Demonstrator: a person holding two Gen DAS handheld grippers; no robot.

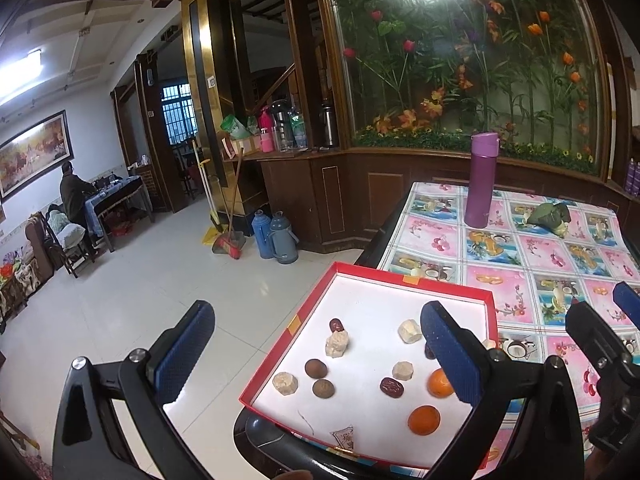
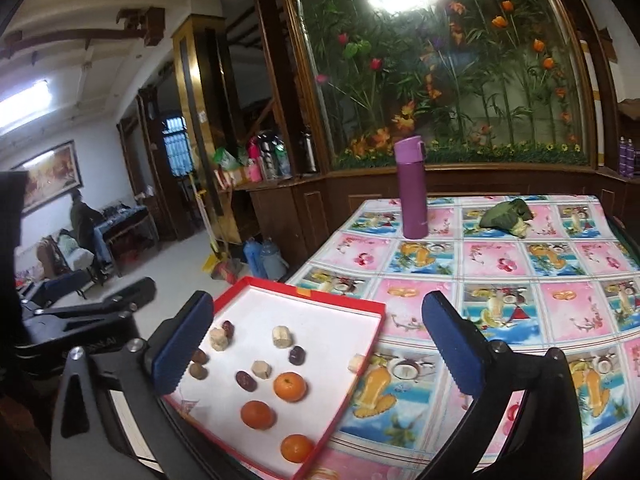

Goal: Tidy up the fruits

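Currently: a pause between placements is judged; nothing is carried.
Left tongs (image 1: 320, 354): released, jaws spread wide, no fruit between the pads; held above the near left part of the tray.
Right tongs (image 2: 320, 344): released, jaws spread wide, nothing gripped; held over the right edge of the tray.
Tray (image 2: 304, 289): a shallow red box with a white floor, set on the near left corner of the bench (image 2: 500, 280), partly overhanging the edge.
Fruits: three oranges (image 2: 290, 386) are grouped at the near right of the tray; dark red dates (image 2: 245, 381), pale banana pieces (image 2: 282, 336) and two brown round fruits (image 1: 316, 368) are scattered, mixed, across the rest.
One pale piece (image 2: 356, 361): seen at the tray's right wall; inside or outside cannot be told.
Step in hand: sorting by kind is judged partly done.
Next move: one stray fruit is to be selected, the tongs lowered around it, clenched gently, and it is to be set beside its own kind.
Caution: soft banana pieces are judged easily crushed.
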